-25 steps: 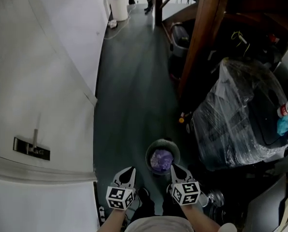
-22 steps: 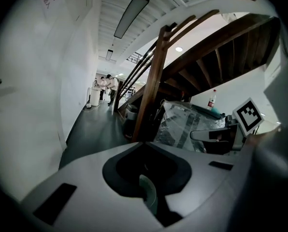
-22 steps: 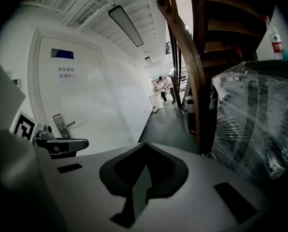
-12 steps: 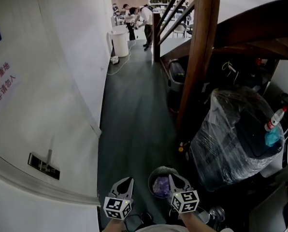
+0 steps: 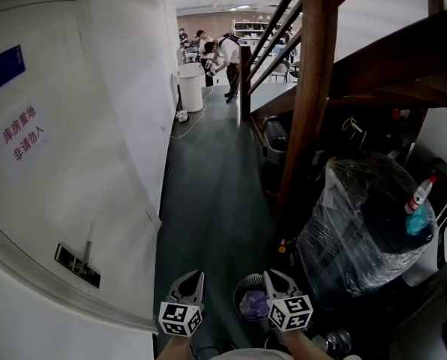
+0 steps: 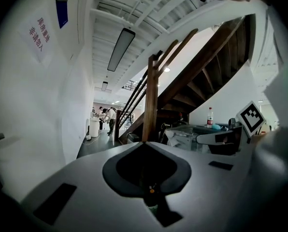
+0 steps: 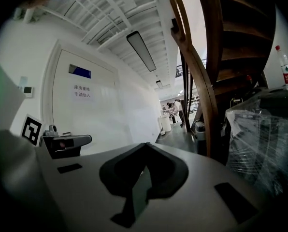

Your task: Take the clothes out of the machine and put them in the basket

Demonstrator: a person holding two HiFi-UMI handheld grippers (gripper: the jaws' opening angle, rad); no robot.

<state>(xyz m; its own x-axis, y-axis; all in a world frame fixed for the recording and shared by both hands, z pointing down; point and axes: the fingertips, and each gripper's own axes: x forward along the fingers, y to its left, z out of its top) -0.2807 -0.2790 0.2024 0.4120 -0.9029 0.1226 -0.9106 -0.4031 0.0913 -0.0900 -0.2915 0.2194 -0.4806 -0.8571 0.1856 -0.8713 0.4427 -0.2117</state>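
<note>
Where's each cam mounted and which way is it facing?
Head view: on the head, looking forward-down along the corridor; left claw and right claw at the bottom.
Left gripper view: on left claw, facing down the corridor past the stair post; right claw at right.
Right gripper view: on right claw, same heading; left claw at left.
Shared: the white bin, in all three.

The dark green floor (image 5: 208, 201) stretches ahead of the fingers (image 5: 277, 285) of the right gripper (image 5: 273, 274). On it, just left of these fingers, stands a round basket (image 5: 238, 291) with purple cloth (image 5: 253, 304) inside. A plastic-wrapped bulk (image 5: 358, 231) stands to their right, and a white bin (image 5: 191, 88) far ahead.
</note>
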